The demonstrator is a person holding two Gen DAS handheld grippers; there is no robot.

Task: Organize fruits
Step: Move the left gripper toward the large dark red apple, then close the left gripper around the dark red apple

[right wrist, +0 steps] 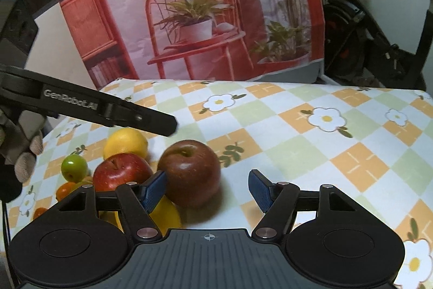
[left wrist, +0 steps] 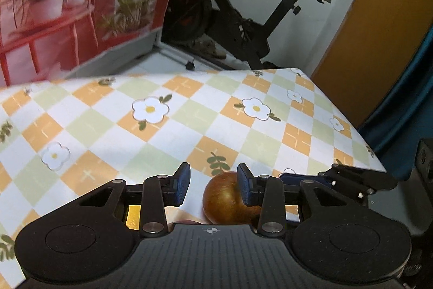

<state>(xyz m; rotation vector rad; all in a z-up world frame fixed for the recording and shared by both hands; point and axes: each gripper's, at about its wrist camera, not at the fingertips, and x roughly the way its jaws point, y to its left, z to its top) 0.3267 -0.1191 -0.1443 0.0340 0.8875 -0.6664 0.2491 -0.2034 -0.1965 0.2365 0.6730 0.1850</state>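
Observation:
In the right wrist view a dark red apple [right wrist: 190, 172] stands on the checked tablecloth [right wrist: 311, 153], just ahead of my open right gripper [right wrist: 207, 187] and nearer its left finger. To its left lie a bright red apple [right wrist: 121, 171], a yellow lemon [right wrist: 125, 142], a small green fruit [right wrist: 73, 167], small oranges [right wrist: 63, 190] and another yellow fruit [right wrist: 167, 213]. My left gripper's arm [right wrist: 102, 110] reaches in above the pile. In the left wrist view my left gripper [left wrist: 213, 186] is open above the dark apple [left wrist: 227, 197], which sits by its right finger. The right gripper's fingers [left wrist: 338, 179] show at the right.
A printed backdrop of red chairs and plants [right wrist: 194, 18] hangs behind the table. An exercise bike [left wrist: 243, 18] stands beyond the far edge. The table's right edge [left wrist: 351, 126] drops off beside an orange panel [left wrist: 379, 31] and blue cloth.

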